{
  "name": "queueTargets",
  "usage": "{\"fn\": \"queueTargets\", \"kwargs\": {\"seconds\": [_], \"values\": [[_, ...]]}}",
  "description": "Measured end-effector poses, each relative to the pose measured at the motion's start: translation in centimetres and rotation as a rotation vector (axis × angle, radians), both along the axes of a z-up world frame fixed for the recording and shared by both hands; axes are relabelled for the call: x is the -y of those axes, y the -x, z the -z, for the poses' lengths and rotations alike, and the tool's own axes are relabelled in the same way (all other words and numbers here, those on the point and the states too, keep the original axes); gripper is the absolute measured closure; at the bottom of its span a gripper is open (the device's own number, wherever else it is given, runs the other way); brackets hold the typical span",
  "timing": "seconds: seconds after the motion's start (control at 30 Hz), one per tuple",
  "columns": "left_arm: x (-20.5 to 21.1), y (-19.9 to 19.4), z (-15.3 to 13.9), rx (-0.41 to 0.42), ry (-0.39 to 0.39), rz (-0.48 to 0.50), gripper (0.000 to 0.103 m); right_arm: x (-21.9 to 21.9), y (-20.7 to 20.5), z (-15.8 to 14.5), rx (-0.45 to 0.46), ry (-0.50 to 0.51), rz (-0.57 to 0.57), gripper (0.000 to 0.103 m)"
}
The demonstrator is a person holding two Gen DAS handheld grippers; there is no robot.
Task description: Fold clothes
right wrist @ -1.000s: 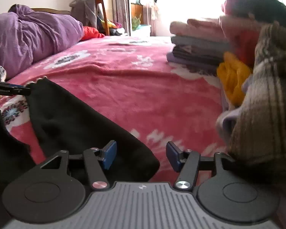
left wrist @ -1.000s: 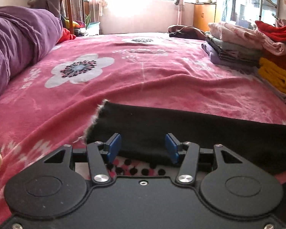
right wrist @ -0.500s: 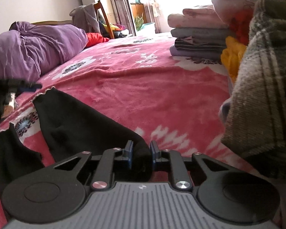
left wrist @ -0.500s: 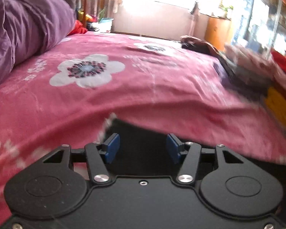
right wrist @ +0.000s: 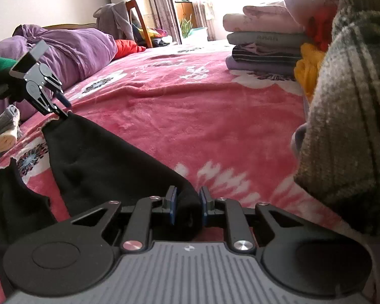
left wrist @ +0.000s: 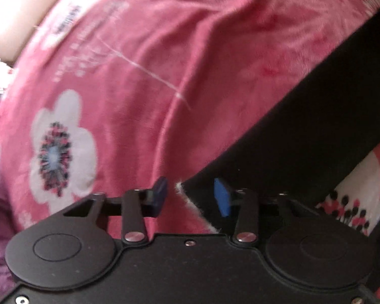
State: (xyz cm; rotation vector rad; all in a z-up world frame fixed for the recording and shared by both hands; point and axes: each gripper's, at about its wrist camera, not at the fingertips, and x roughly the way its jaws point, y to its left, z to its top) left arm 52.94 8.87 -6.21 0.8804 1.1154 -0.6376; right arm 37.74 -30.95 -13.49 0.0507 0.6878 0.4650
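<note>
A black garment (right wrist: pixel 101 157) lies spread on the pink floral blanket (right wrist: pixel 202 116). My right gripper (right wrist: pixel 187 202) is shut on a bunched fold of its near edge. In the right wrist view, my left gripper (right wrist: pixel 64 109) is tipped down onto the garment's far frayed corner. In the left wrist view the black garment (left wrist: pixel 304 126) runs off to the right. Its pale-edged corner lies between the spread blue pads (left wrist: pixel 221 197) of my left gripper (left wrist: pixel 191 193), which is open.
A stack of folded clothes (right wrist: pixel 263 48) sits at the far right of the bed. A yellow garment (right wrist: pixel 307 73) and a striped olive knit (right wrist: pixel 347 126) lie close on the right. A purple duvet (right wrist: pixel 71 48) is heaped at the left, with folded cloth (right wrist: pixel 2 131) at the left edge.
My right gripper closed on the black garment's near edge and still holds it. My left gripper rolled over and dropped to the garment's far corner, its fingers still spread.
</note>
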Motion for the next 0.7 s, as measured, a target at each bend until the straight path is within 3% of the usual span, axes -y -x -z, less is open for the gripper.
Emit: {"fn": "queueTargets", "kwargs": {"seconds": [0.13,0.27,0.4,0.47,0.57,0.7], "values": [[0.4,-1.2,0.8,-0.070,-0.023,0.083,0.069,0.0,-0.1,0.2,-0.002,-0.002,-0.001,0.083],[1.8,-1.7,1.4,-0.125,-0.113,0.217,0.067,-0.1,-0.1,0.4,0.000,-0.001,0.000,0.083],[3.2,-3.1,3.2,-0.211,-0.176,0.198,0.068,0.0,-0.1,0.5,0.002,-0.007,-0.001,0.083],[3.7,-3.2,3.6,-0.225,-0.195,0.176,0.080,0.1,-0.2,0.5,0.003,-0.010,-0.001,0.083],[3.9,-1.7,3.1,-0.180,-0.218,0.214,0.099,0.0,0.0,0.3,0.015,-0.009,-0.003,0.086],[3.5,2.0,1.2,-0.007,-0.220,0.235,0.100,-0.1,0.9,-0.9,0.075,-0.006,-0.007,0.089]]}}
